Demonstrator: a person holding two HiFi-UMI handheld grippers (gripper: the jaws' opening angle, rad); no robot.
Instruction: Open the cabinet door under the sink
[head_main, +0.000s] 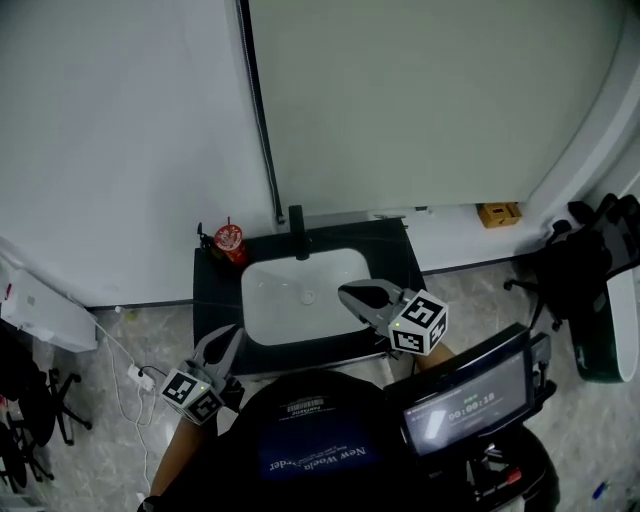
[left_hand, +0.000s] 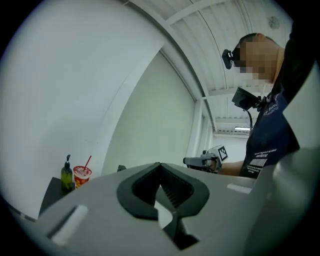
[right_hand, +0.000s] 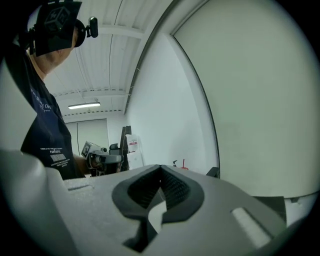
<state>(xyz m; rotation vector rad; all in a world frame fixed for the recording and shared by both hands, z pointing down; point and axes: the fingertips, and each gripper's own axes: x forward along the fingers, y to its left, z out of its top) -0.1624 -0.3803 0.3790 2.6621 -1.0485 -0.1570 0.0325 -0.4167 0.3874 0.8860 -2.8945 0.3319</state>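
Note:
The sink cabinet has a black countertop (head_main: 214, 292), a white basin (head_main: 300, 292) and a black faucet (head_main: 297, 229). It stands against the wall, just ahead of the person. Its door lies below the countertop and is hidden from above. My left gripper (head_main: 228, 336) (left_hand: 160, 165) hovers off the cabinet's front left corner, shut and empty. My right gripper (head_main: 346, 291) (right_hand: 160, 168) hangs over the basin's right side, also shut with nothing in it. Both point roughly level, and each appears in the other's gripper view.
A red cup with a straw (head_main: 229, 239) (left_hand: 81, 174) and a dark soap bottle (left_hand: 66, 175) stand on the countertop's back left corner. A white box (head_main: 40, 306) and a power strip with cable (head_main: 140, 376) lie at the left. Black chairs (head_main: 580, 268) stand at the right.

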